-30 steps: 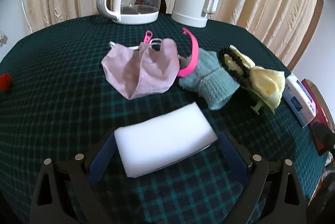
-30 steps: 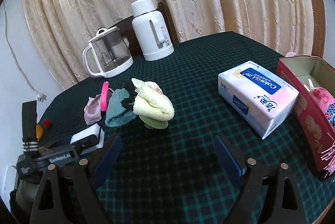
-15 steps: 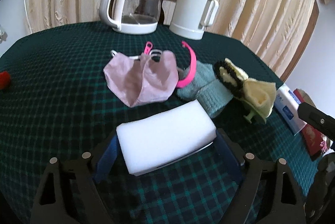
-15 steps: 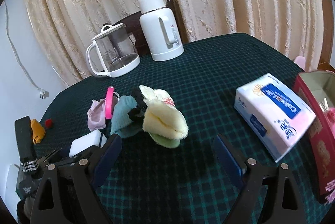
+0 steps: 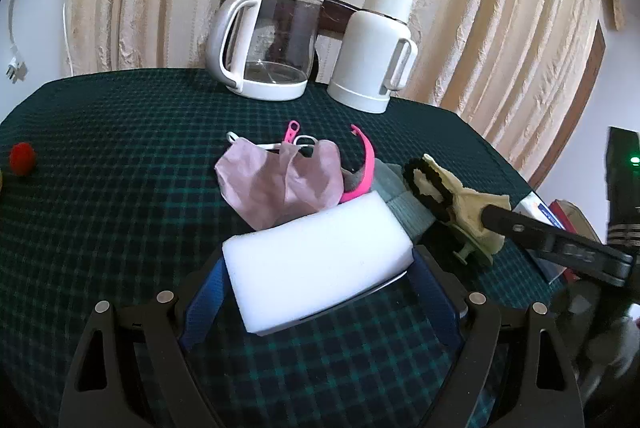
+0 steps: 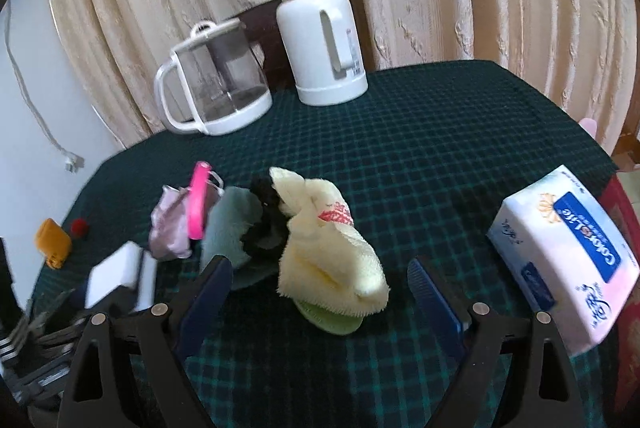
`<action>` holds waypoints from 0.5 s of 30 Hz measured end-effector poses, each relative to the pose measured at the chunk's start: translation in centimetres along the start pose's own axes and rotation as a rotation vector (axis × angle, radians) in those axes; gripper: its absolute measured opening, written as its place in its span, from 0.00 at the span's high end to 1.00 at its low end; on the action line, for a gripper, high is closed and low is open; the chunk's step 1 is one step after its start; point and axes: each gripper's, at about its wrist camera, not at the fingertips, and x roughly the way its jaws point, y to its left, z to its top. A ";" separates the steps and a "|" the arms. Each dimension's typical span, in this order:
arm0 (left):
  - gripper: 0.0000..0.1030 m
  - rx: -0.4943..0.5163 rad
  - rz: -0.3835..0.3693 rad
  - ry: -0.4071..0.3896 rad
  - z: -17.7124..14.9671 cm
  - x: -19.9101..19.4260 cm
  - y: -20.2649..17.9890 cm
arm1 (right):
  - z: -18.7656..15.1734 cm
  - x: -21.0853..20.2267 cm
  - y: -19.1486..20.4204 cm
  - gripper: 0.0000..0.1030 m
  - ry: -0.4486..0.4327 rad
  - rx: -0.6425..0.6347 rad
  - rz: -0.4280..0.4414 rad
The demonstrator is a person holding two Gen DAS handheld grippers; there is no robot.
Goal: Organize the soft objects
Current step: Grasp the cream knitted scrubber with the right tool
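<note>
The left tool (image 5: 316,292) holds the white sponge (image 5: 318,264) just above the desk (image 5: 120,148). The right tool (image 6: 320,292), jaws wide and empty, nears the yellow cloth (image 6: 332,252); it should straddle the cloth squarely before closing.

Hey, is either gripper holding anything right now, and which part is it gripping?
The left gripper holds the white sponge by its two short ends. The right gripper is open around the yellow cloth, not gripping.

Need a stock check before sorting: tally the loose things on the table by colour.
White: 4, sponge, glass jug, flask, tissue pack
Pink: 2, cloth, band
Teal: 1, knit
Yellow: 1, towel
Black: 1, scrunchie
Red: 1, pom-pom
Total: 10
</note>
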 end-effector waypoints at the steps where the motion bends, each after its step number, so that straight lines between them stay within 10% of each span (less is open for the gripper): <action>1: 0.15 0.000 -0.003 0.002 -0.1 0.0 -0.1 | -0.1 0.4 0.0 0.16 0.005 -0.001 -0.008; 15: 0.15 0.001 -0.024 0.035 -0.5 0.6 -0.4 | -0.1 1.2 -0.4 0.62 0.023 -0.012 -0.032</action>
